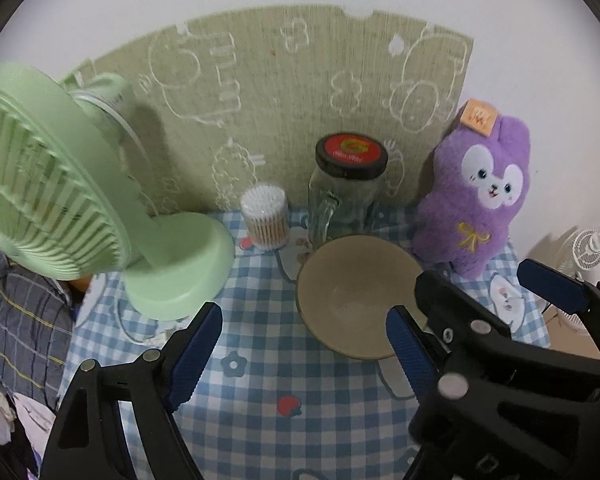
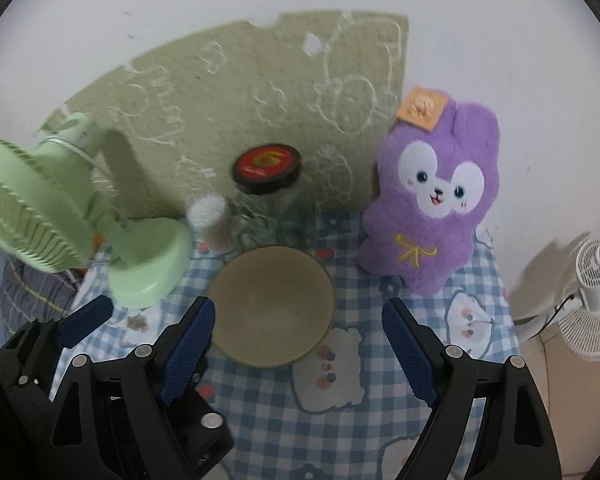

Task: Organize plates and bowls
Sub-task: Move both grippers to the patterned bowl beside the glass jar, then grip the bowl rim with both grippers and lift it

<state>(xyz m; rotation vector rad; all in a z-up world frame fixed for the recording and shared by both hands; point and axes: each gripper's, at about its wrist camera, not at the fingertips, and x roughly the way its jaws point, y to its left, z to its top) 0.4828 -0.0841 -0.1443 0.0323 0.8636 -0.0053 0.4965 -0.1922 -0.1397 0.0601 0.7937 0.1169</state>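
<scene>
Your two hand-held grippers hang over a tabletop (image 1: 260,408) in blue gingham, where one tan bowl (image 1: 360,296) sits empty and upright in front of a lidded glass jar (image 1: 350,188), a purple plush rabbit (image 1: 474,200) to its right and a green desk fan (image 1: 60,184) to its left. Both are spread wide with nothing between the pads: the left hand-held gripper (image 1: 304,356) frames bare cloth beside the bowl, the right hand-held gripper (image 2: 300,344) brackets its near rim. To take it cleanly, you would likely do best to pinch the near rim, clear of the jar. No plate shows in either view. The left view alone gives the tub of cotton swabs (image 1: 265,216) sharply; the right view shows more of the white floor fan (image 2: 592,288) beyond the edge.
</scene>
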